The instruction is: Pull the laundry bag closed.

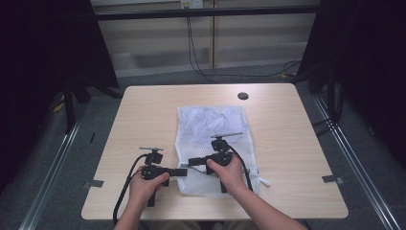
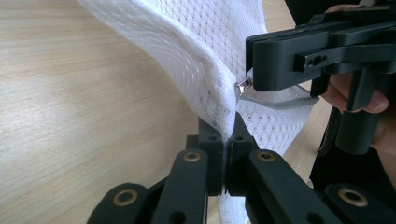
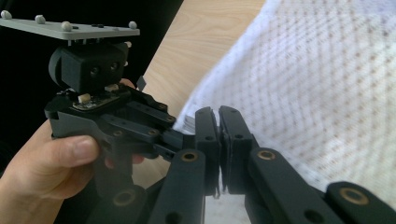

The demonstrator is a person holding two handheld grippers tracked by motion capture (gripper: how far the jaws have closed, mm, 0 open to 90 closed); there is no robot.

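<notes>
A white mesh bag (image 1: 210, 125) lies flat in the middle of the wooden table (image 1: 139, 115). My left gripper (image 1: 181, 171) is at the bag's near left edge, its jaws shut on a raised fold of the mesh bag (image 2: 205, 56). My right gripper (image 1: 194, 162) faces it from the right, over the bag. In the left gripper view the right gripper (image 2: 252, 63) is shut on the silvery zipper pull (image 2: 275, 99), just beyond my left gripper (image 2: 227, 140). In the right gripper view my right gripper (image 3: 219, 126) has its jaws pressed together, tip to tip with the left gripper (image 3: 173, 132).
A round dark grommet (image 1: 243, 96) sits near the table's far edge. A white tab (image 1: 264, 182) sticks out at the bag's near right corner. Black frame posts and cables (image 1: 201, 62) stand on the floor beyond the table. Bare wood lies left and right of the bag.
</notes>
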